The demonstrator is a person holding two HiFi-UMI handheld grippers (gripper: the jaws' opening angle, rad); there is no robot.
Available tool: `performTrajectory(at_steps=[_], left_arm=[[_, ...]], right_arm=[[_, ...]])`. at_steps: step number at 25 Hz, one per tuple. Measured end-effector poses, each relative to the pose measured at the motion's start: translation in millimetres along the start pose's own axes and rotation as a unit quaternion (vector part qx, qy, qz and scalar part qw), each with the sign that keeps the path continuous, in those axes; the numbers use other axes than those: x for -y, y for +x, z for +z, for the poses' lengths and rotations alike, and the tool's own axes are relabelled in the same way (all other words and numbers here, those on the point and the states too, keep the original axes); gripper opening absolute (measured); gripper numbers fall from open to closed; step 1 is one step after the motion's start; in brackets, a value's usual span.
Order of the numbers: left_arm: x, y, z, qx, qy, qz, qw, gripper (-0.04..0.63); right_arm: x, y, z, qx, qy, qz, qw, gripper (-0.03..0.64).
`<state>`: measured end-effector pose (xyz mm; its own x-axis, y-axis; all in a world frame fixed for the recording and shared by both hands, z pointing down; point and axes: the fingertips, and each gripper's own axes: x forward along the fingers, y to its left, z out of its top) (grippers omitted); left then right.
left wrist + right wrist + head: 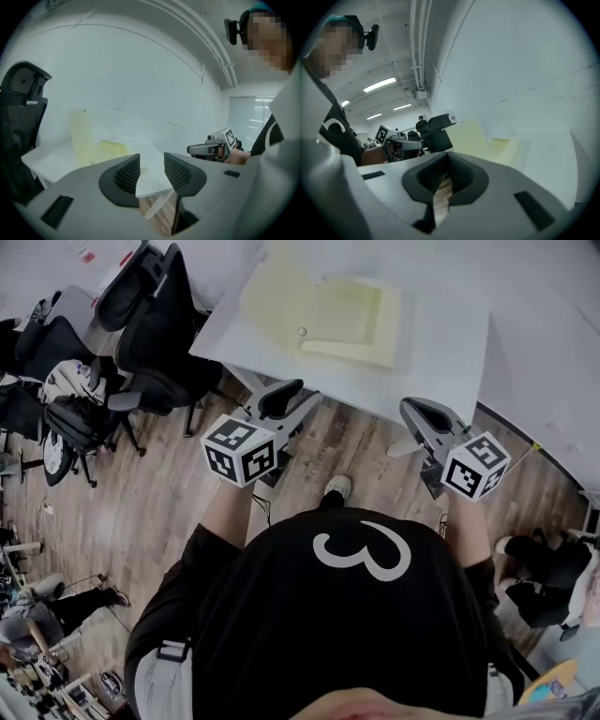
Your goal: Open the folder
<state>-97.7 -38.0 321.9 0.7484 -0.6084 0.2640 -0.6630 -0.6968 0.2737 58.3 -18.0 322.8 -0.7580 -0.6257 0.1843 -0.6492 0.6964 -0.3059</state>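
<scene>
The yellow folder (323,310) lies flat on the white counter (441,362). Its paler leaf is spread away from the deeper yellow one, so I judge it open or close to it (I can't tell whether the small stud on it is a clasp). Both my grippers hang short of the folder, off the counter edge and over the floor. The left gripper (292,401) has its fingers parted with nothing between them. The right gripper (420,418) has its fingers pressed together, empty.

My worry is that going in with the right fingers clenched would only shove the folder across the smooth counter. A low approach could knock a gripper on the counter edge this side of the folder, and the left fingers could pinch both leaves together.
</scene>
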Motion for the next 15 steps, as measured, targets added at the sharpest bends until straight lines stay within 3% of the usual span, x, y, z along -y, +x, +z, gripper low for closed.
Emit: performTrajectory(at_steps=[3,6,9,15], left_arm=[[53.0,-9.2,-6.1,0.003,-0.037,-0.040,0.9985,0.157],[97.3,-24.2,-3.1,0.024,-0.043,-0.073,0.9961,0.069],[131.6,-39.6,1.9,0.026,-0.018,-0.093,0.9952,0.036],[175.4,-63.5,4.7,0.025,0.046,-0.097,0.9939,0.020]], right_arm=[[-31.6,-23.9,4.0,0.016,-0.006,0.009,1.000,0.025],[-61.2,-44.1,2.7,0.026,-0.014,0.021,0.999,0.025],[-89.9,-61.7,4.8,0.040,-0.022,0.034,0.998,0.025],[-135.3,-86.4,8.6,0.051,-0.055,0.052,0.996,0.023]])
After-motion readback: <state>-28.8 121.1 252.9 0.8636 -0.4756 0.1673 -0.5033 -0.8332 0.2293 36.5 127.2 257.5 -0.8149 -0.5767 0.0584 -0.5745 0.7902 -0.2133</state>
